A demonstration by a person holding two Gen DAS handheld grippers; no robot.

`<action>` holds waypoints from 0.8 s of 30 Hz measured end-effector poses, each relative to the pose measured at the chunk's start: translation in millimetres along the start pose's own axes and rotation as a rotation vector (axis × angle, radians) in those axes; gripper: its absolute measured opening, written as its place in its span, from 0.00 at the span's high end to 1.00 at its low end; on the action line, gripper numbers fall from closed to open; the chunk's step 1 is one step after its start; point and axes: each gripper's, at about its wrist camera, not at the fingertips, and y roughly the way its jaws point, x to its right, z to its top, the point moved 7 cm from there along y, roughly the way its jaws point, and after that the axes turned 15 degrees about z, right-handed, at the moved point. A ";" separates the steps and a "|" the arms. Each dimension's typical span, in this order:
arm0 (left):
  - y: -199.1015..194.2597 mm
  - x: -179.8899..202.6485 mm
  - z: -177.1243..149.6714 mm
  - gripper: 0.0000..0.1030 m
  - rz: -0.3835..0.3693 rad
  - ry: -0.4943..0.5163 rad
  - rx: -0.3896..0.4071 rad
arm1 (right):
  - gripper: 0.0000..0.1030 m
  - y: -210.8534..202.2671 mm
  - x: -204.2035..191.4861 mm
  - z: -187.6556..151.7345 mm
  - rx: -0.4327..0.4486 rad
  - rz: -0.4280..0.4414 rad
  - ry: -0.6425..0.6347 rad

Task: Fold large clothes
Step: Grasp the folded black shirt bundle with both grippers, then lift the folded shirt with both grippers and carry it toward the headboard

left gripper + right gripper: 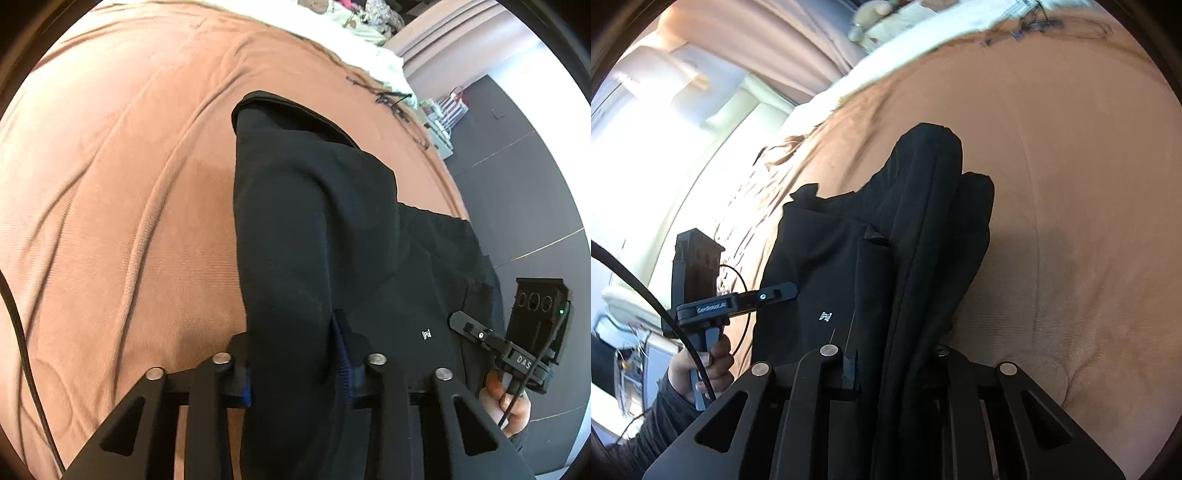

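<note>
A large black garment (314,229) with a small white logo hangs over a brown bedspread (110,184), held up by both grippers. My left gripper (295,373) is shut on a bunched edge of the garment at the bottom of the left wrist view. My right gripper (897,365) is shut on another bunched edge of the garment (923,240). The right gripper also shows in the left wrist view (480,334), at the garment's right side. The left gripper shows in the right wrist view (768,293), at the garment's left side.
The brown bedspread (1071,184) covers the bed under the garment. White bedding and small items (373,26) lie at the bed's far end. A dark tiled floor (517,184) runs along the right. A black cable (22,332) crosses the bedspread at left.
</note>
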 end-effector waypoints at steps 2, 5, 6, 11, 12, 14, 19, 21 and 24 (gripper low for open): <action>-15.2 2.5 0.8 0.70 -0.005 0.002 0.025 | 0.88 -9.3 -19.2 0.2 0.009 -0.001 -0.031; -43.7 2.9 0.9 0.71 -0.031 -0.005 0.068 | 0.88 -26.0 -52.5 -1.2 0.032 0.006 -0.075; -54.5 3.0 1.2 0.71 -0.041 -0.008 0.085 | 0.88 -31.2 -62.2 -1.7 0.038 0.009 -0.087; -114.3 0.3 0.9 0.71 -0.077 -0.010 0.165 | 0.88 -55.0 -122.5 -6.3 0.068 0.023 -0.155; -126.7 -2.0 0.1 0.71 -0.081 -0.009 0.182 | 0.88 -59.3 -134.3 -8.2 0.072 0.025 -0.170; -151.8 -7.6 -1.6 0.71 -0.091 -0.011 0.216 | 0.88 -56.9 -165.0 -11.4 0.081 0.030 -0.203; -209.5 -32.9 -9.7 0.71 -0.101 -0.029 0.291 | 0.88 -62.9 -222.3 -25.9 0.086 0.035 -0.277; -229.9 -44.7 -13.1 0.71 -0.097 -0.035 0.317 | 0.88 -63.2 -243.5 -31.0 0.081 0.042 -0.301; -263.7 -70.5 -19.6 0.71 -0.098 -0.059 0.363 | 0.88 -59.3 -273.9 -40.3 0.069 0.061 -0.339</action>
